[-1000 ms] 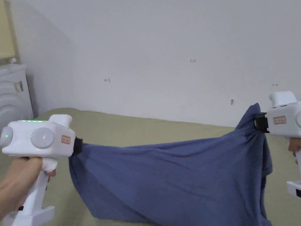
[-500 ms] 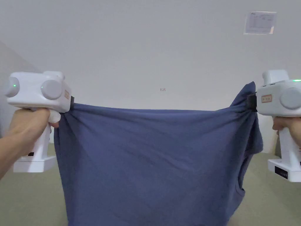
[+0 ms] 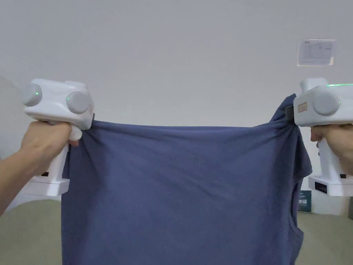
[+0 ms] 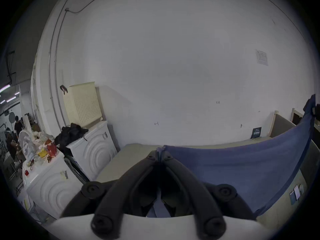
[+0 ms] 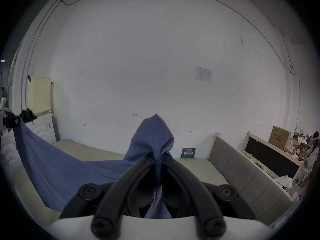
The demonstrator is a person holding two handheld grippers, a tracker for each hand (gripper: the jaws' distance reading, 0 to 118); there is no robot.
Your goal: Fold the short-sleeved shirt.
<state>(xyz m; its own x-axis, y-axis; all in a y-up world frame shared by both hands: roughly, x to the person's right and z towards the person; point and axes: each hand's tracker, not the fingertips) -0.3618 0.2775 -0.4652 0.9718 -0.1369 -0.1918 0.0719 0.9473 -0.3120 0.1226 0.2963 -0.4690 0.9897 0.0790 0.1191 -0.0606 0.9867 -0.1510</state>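
laundry/store rm | washers [image 4: 90,155] | bed [image 5: 199,167] | boxes [image 5: 279,137]

I see the shirt [image 3: 179,193] as soft matt blue cloth, finely creased. My left gripper [image 4: 160,154] and right gripper [image 5: 158,159] have smooth glossy white plastic shells and matt black jaws. The wall [image 3: 179,62] looks matt painted.

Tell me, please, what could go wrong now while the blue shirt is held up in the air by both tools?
1. The left tool pinches only a thin edge of the blue cotton short-sleeved shirt; a hard pull could free it.
2. The right tool holds a bunched peak of cloth, so the shirt may come down uneven, with creases.
3. The sleeve hanging below the right tool could fold under when the shirt is laid on the beige mattress.
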